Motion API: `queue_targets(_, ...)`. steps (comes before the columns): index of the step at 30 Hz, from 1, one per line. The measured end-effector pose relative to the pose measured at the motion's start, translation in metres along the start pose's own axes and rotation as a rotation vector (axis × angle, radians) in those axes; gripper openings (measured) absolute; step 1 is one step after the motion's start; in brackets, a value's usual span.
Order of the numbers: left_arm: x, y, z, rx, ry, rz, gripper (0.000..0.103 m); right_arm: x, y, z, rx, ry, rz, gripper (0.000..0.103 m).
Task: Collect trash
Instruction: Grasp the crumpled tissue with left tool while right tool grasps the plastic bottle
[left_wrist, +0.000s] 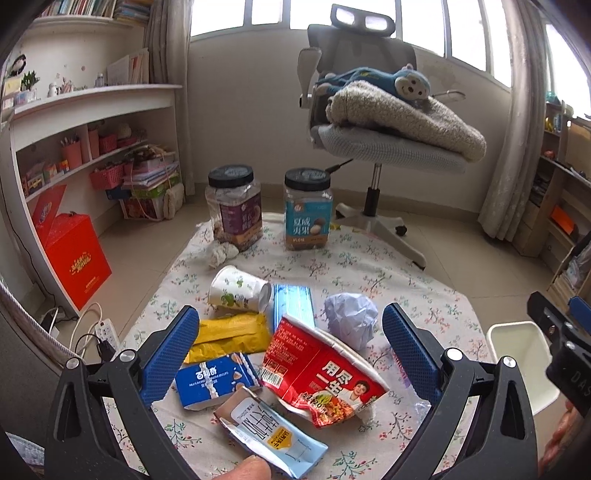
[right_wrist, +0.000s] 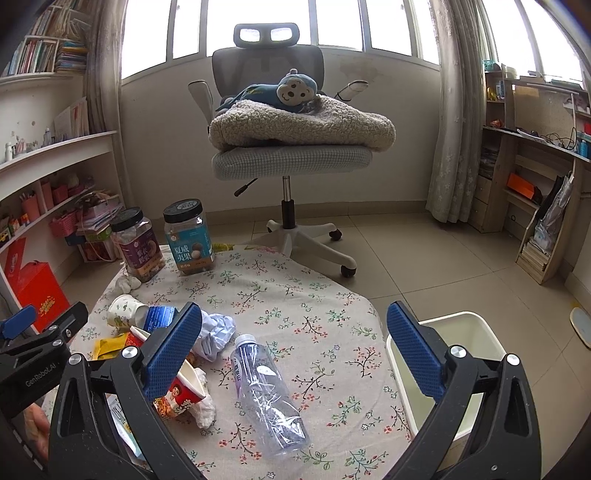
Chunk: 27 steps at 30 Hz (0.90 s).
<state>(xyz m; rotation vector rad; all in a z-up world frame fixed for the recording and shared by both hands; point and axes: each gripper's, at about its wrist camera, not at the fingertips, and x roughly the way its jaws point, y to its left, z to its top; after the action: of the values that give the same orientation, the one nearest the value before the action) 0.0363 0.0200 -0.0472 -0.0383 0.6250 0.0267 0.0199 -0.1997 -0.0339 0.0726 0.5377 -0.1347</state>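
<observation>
Trash lies on a floral-cloth table (left_wrist: 369, 266). In the left wrist view my open left gripper (left_wrist: 291, 325) hovers over a crushed red noodle cup (left_wrist: 325, 373), a blue snack packet (left_wrist: 214, 380), a silver-blue sachet (left_wrist: 273, 435), a yellow wrapper (left_wrist: 232, 334), a tipped paper cup (left_wrist: 236, 288), a blue pack (left_wrist: 291, 302) and crumpled white paper (left_wrist: 351, 317). In the right wrist view my open, empty right gripper (right_wrist: 295, 328) is above a crushed clear plastic bottle (right_wrist: 266, 391). The white bin (right_wrist: 458, 354) stands right of the table.
Two black-lidded snack jars (left_wrist: 234, 206) (left_wrist: 307, 210) stand at the table's far edge with a tissue wad (left_wrist: 221, 253). An office chair (right_wrist: 291, 155) with a blanket and a plush monkey stands beyond. Shelves and a red box (left_wrist: 74, 258) are left.
</observation>
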Motion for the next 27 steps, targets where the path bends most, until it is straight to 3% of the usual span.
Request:
queue_targets(6, 0.07, 0.044, 0.028, -0.048, 0.205, 0.025, 0.097, 0.03, 0.012, 0.009, -0.044, 0.141, 0.056, 0.096)
queue_targets(13, 0.188, 0.089, 0.07, -0.007, 0.421, 0.099, 0.097, 0.078, 0.028, 0.008, -0.031, 0.319, 0.209, 0.096)
queue_targets(17, 0.245, 0.108, 0.084, 0.013, 0.472, 0.14, 0.097, 0.106, 0.023, -0.005, 0.025, 0.441, 0.224, 0.096)
queue_targets(21, 0.302, 0.126, 0.088, -0.038, 0.525, 0.138, 0.097, 0.119, 0.018, -0.01, 0.056, 0.516, 0.242, 0.096)
queue_targets(27, 0.36, 0.127, 0.082, 0.01, 0.59, 0.14, 0.095, 0.127, 0.038, -0.015, -0.062, 0.557, 0.298, 0.096)
